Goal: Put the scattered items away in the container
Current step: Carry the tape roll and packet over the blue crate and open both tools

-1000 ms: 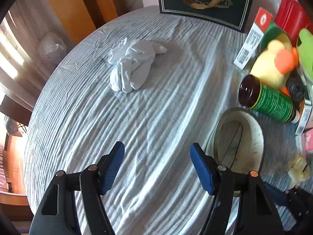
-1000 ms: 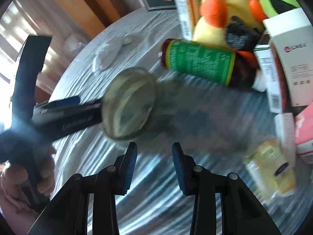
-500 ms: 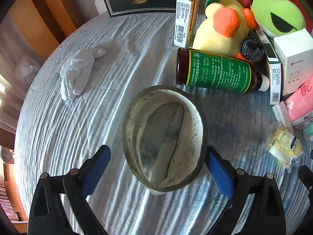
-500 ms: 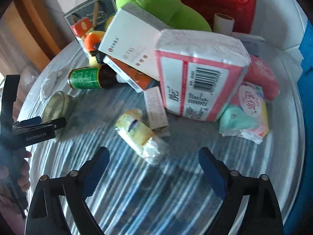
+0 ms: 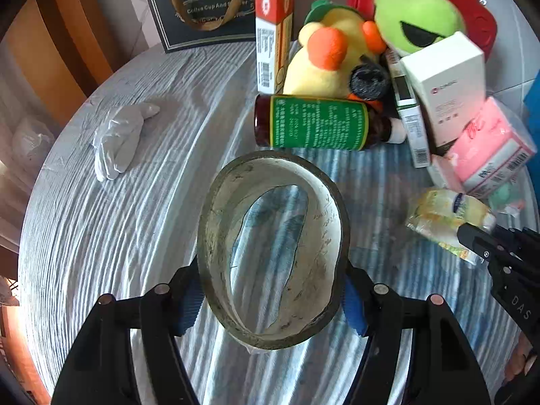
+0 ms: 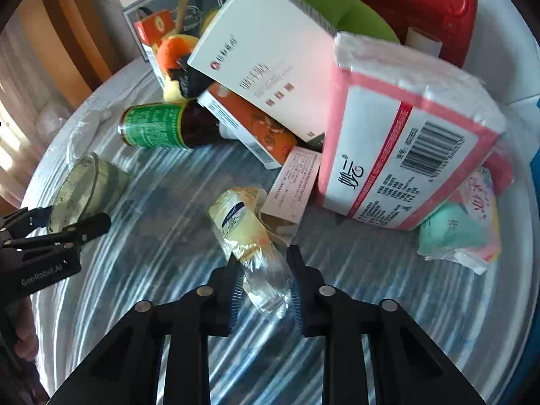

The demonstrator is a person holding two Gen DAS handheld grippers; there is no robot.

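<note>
Since the earlier frames, both grippers are seen to have been closed in: the left gripper (image 5: 273, 298), wide around the cup (image 5: 270, 249) half a second ago, is now clamped on its sides, and the right gripper (image 6: 265, 290), then wide and short of the packet (image 6: 248, 236), now has it between its pads.

The cup is held by its wall with its mouth toward the left camera; whether it is lifted off the table (image 5: 135, 202) cannot be told. The packet lies with its long axis running away from the right gripper, along the fingers, its clear near end between the narrow jaws and its yellow end pointing toward the clutter of boxes. Contact looks made, though the wrap is soft and may slip.

The cup is seen at far left in the right view, well apart from the packet. If the cup is the container, the coming move is judged to turn on this: the packet must be carried leftward and dropped end-first into the mouth.
</note>
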